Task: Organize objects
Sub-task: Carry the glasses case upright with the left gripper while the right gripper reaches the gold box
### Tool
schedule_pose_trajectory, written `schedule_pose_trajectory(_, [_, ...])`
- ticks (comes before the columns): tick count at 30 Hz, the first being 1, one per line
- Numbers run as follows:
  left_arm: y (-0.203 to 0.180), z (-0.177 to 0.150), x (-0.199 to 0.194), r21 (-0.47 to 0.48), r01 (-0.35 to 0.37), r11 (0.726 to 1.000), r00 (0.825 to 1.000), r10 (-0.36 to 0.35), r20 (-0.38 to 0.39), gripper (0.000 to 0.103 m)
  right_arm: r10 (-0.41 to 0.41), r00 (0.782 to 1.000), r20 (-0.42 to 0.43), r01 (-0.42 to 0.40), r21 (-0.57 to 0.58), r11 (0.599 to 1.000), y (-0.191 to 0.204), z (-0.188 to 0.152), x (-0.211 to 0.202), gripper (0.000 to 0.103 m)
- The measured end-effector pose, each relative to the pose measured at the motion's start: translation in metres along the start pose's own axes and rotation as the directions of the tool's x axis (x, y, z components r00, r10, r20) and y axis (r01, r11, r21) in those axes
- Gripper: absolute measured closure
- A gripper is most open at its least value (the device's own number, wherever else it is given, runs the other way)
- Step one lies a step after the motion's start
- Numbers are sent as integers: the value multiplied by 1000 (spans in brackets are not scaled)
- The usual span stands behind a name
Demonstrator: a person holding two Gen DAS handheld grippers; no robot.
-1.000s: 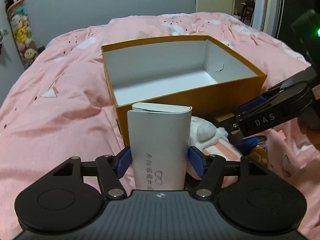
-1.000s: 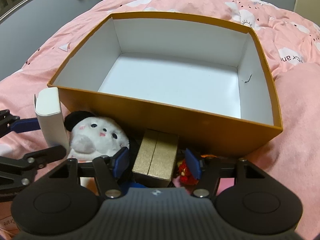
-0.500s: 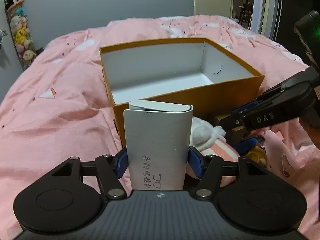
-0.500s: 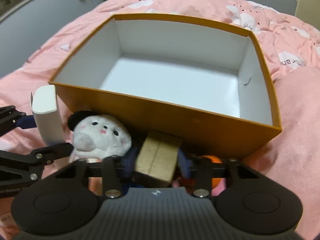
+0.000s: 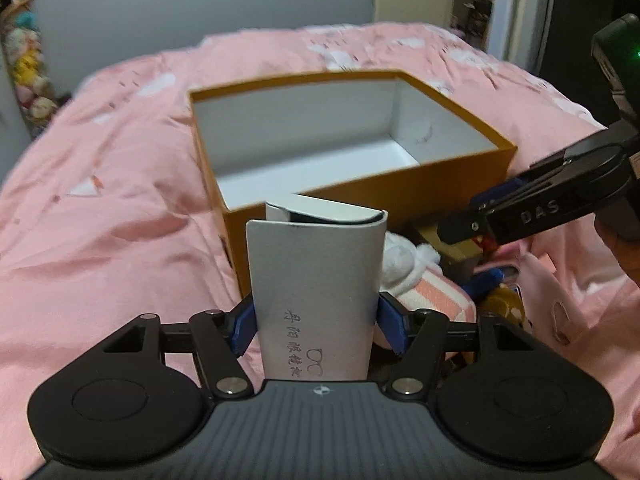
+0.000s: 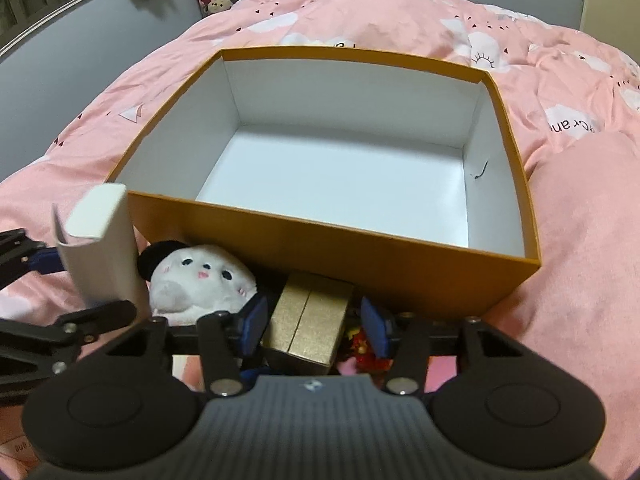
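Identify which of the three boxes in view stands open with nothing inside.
The big orange box on the pink bedspread: lidless, its white interior bare. The white case sits upright between the left gripper's pads; the small gold box is closed.

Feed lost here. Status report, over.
Left hand-held gripper clamps white glasses case. Right hand-held gripper opening around gold cardboard box. Orange storage box empty, unobstructed.

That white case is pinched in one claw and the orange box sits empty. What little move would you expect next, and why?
Probably the left gripper should lift the white case forward over the orange box's near wall. Its pads are against the case's sides, though its jaws are opening slightly, and the box holds nothing yet. The right gripper's jaws are opening around the gold box, so that likely comes after.
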State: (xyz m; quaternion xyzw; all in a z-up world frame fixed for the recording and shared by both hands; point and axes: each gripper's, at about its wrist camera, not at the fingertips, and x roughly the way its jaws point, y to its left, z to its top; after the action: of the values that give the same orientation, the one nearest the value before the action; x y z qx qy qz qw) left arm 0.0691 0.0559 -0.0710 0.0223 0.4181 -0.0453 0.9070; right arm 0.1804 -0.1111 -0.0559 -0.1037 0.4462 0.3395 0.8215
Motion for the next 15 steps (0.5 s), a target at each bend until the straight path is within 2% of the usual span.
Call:
schedule_pose_trajectory(4, [8,4,-1,65,48,997,999,-48,-8,28,9,1000,-5,-9,-2,1000,0,-1,0,48])
schedule_pose_trajectory(7, [14,7,-8,153,119,981,993,-116,-27,27,11,1000,-11,-12,-9,1000,0,-1,1,47])
schedule_pose_trajectory(9, [19,9,-13,192,143,971,989,-136,-49,27,6,1000,-13,-6,-13,1000,0,-2,1,47])
schedule_pose_trajectory(11, [23,11,-16,194,148,970,988,-139,-60,29,4,1000,-12,-4,-14,1000,0,-2,0,47])
schedule_pose_trajectory(14, [21,11,-14,143,190,971,981,-184,-54,30,6,1000,-12,-6,-11,1000,0,-2,2,45])
schedule_pose_trajectory(15, [19,10,-11,124,181,976,983,-176,-46,29,5,1000,-13,-6,-11,1000,0,-1,3,44])
